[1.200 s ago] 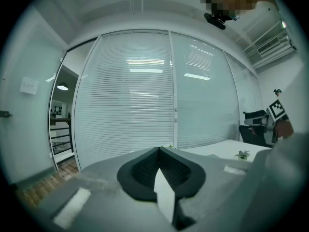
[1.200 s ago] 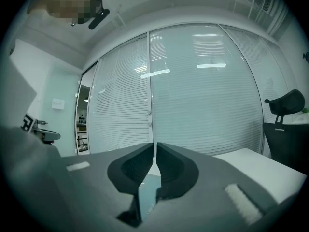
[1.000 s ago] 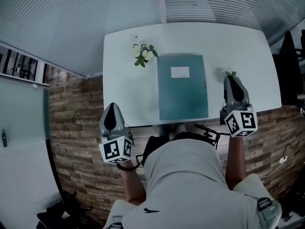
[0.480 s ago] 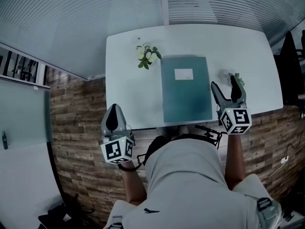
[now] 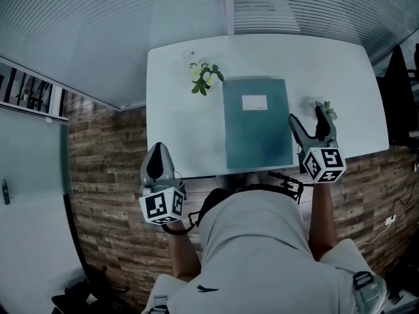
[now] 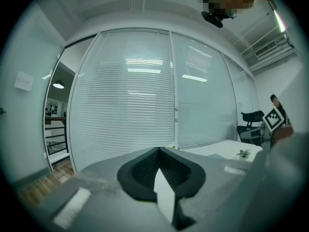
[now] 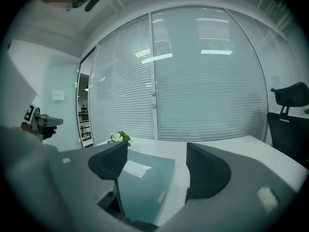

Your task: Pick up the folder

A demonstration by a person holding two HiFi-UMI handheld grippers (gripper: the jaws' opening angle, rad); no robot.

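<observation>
- Head view: the folder (image 5: 257, 123) is lying flat on the white table (image 5: 177, 110). Its long axis is running away from the person, in line with the way the right gripper (image 5: 306, 116) is pointing. Its white label (image 5: 254, 102) is sitting at the far end.
- The right gripper is standing just right of the folder's near right edge. Its jaws have just been opening, are standing wide apart, and are holding nothing.
- The left gripper (image 5: 156, 150) is hanging well left of the folder, off the table's near edge, with its jaws pressed together and empty.
- A flower sprig (image 5: 205, 76) is lying ahead of the left gripper, beside the folder's far left corner, and a small plant (image 5: 327, 110) is sitting just beside the right gripper's outer jaw.
- Left gripper view: the left gripper (image 6: 158, 151) is showing both pads meeting with nothing between them. It is pointing toward window blinds (image 6: 125, 95), with the table (image 6: 219, 147) off to its right.
- Right gripper view: the right gripper (image 7: 157, 153) is gaping wide. The folder (image 7: 142, 182) is lying low between the jaws and under the left jaw, stretching lengthwise ahead. Its right edge is falling in the gap, and neither pad is pressing on it.
</observation>
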